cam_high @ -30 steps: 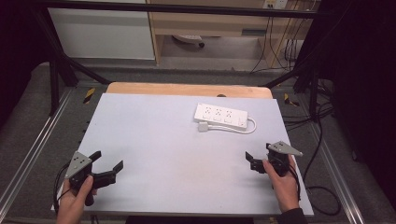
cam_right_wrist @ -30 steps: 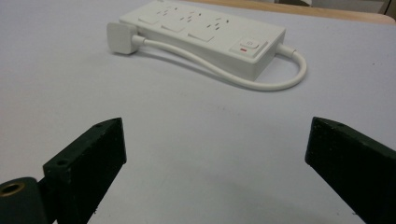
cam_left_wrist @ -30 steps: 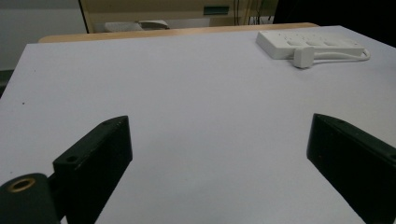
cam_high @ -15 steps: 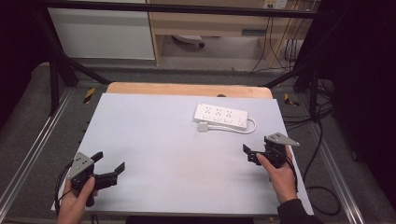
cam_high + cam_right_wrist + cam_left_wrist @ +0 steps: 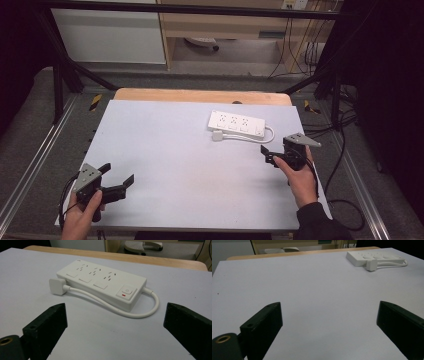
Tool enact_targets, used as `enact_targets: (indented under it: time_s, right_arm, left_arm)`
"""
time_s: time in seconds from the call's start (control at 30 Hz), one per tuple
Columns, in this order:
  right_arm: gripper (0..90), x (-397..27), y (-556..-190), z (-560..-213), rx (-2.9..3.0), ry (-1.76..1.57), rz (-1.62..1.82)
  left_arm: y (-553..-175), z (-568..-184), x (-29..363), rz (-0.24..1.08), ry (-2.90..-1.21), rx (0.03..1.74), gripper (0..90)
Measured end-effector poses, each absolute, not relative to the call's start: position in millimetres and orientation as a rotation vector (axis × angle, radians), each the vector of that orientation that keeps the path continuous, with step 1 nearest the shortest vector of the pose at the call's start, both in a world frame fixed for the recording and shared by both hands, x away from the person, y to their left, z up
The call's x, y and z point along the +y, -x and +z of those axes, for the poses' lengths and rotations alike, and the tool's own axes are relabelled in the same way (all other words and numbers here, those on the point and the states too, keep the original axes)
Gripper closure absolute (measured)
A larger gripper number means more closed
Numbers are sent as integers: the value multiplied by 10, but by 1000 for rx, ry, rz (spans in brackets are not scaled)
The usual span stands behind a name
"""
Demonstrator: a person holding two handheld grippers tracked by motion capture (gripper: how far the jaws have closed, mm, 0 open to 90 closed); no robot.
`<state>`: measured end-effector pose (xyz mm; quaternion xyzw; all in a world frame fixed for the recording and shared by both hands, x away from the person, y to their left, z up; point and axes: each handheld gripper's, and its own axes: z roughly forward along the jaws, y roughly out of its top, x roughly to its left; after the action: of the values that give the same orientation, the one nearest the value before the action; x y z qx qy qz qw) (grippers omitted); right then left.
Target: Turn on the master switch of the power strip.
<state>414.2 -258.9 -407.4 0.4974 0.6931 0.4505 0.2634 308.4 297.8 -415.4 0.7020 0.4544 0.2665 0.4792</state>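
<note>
right claw [image 5: 268, 156] agape near power strip [image 5: 236, 123]

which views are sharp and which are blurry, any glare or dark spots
High view: table evenly lit, no glare, surroundings dark. Right gripper view: power strip sharp, near jaws soft. Left gripper view: power strip slightly soft, jaws blurred.

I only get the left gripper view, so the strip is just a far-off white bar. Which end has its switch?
Observer: The power strip has its switch at the end where the cable leaves it.
Operator: Where's the plug?
Observer: The plug lies on the table by the opposite end.
Operator: Is the right gripper on it?
Observer: No, the right gripper is open, short of it.
</note>
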Motion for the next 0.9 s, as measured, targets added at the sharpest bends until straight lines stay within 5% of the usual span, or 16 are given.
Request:
enact_targets:
  time_s: [0.27,0.67,0.9]
  right_arm:
    - [220,-2555,-4294,-3969,1866,-1318,1230]
    - [616,-2508,-4575,-3873,1824,-1279,1199]
    - [728,-2514,-4684,-3876,1802,-1275,1201]
  left_arm:
    - [-3090,-4157,2975,657,-1715,1112,65]
    - [-3087,-4156,2980,655,-1717,1111,65]
    - [-3084,-4158,2976,659,-1721,1110,66]
